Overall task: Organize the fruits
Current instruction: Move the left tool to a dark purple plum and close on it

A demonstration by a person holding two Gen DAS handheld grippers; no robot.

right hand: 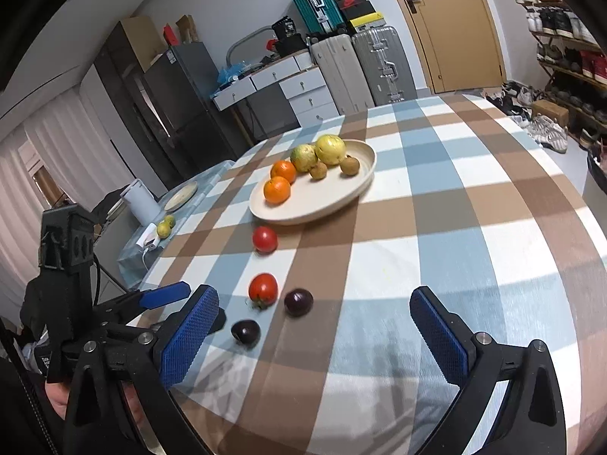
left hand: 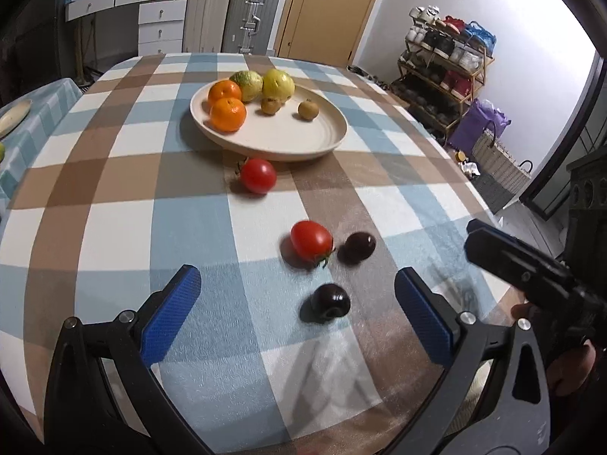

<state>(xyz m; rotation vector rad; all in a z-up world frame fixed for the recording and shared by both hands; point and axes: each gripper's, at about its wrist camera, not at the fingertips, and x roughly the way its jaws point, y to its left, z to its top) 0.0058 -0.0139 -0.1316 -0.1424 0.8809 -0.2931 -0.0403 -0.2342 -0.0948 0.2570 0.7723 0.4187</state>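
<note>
A cream plate [left hand: 288, 140] [right hand: 341, 197] holds two oranges [left hand: 227, 113], two yellow-green fruits [left hand: 279, 83] and two small brown fruits [left hand: 308, 109]. On the checked cloth lie two red tomatoes, one near the plate [left hand: 258, 175] [right hand: 264, 239], one closer [left hand: 312, 240] [right hand: 263, 287]. Two dark cherries lie beside it [left hand: 359, 246] [right hand: 299, 301] and nearer [left hand: 330, 302] [right hand: 246, 330]. My left gripper [left hand: 297, 299] is open, the near cherry between its fingers. My right gripper [right hand: 315, 322] is open and empty.
The table [left hand: 114, 227] is round with a checked cloth. A side table at the left holds a second plate [right hand: 181, 196], a white kettle [right hand: 140, 201] and two green fruits [right hand: 166, 226]. Suitcases, drawers and a shoe rack stand behind.
</note>
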